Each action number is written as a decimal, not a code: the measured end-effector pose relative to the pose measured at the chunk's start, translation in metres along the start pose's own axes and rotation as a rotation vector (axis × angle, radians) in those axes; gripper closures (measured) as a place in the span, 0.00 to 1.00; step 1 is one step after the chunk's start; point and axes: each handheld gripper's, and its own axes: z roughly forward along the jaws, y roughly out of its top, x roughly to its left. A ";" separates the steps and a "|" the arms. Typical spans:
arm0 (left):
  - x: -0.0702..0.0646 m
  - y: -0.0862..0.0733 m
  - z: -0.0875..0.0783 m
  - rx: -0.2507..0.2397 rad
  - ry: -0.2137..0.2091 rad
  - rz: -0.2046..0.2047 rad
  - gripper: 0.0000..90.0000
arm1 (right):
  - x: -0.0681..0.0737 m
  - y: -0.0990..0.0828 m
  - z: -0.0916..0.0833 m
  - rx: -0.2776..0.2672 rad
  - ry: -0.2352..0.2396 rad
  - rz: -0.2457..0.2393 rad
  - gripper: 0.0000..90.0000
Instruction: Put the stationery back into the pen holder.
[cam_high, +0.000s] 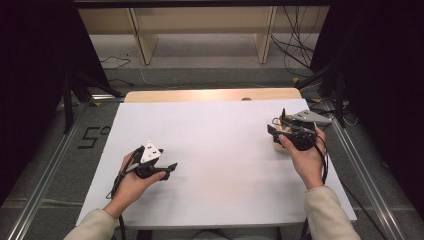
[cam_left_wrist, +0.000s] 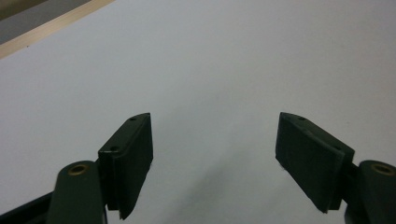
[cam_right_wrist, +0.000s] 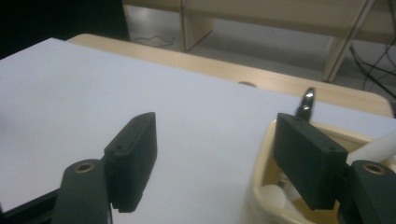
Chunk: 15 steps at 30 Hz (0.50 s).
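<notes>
looks like the drop-off step's basically done, right gripper jaws apart over the cream holder with the white bits inside sitting just under its right jaw, left gripper apart and empty over the bench, next probably pull clear

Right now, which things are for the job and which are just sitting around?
For the job:
right gripper, open
cream holder beside it
white pieces inside it

Just there:
left gripper, open over bare table
wooden shelf
floor cables
</notes>
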 end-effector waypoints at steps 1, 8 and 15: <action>0.000 0.000 0.000 -0.001 0.000 0.001 0.31 | 0.003 -0.002 0.001 0.007 0.014 -0.004 0.35; 0.000 0.000 -0.001 -0.001 -0.002 0.006 0.31 | 0.021 -0.010 0.010 0.054 0.084 -0.056 0.33; -0.001 -0.002 -0.003 -0.001 -0.006 0.004 0.31 | 0.033 -0.018 0.015 0.074 0.152 -0.073 0.30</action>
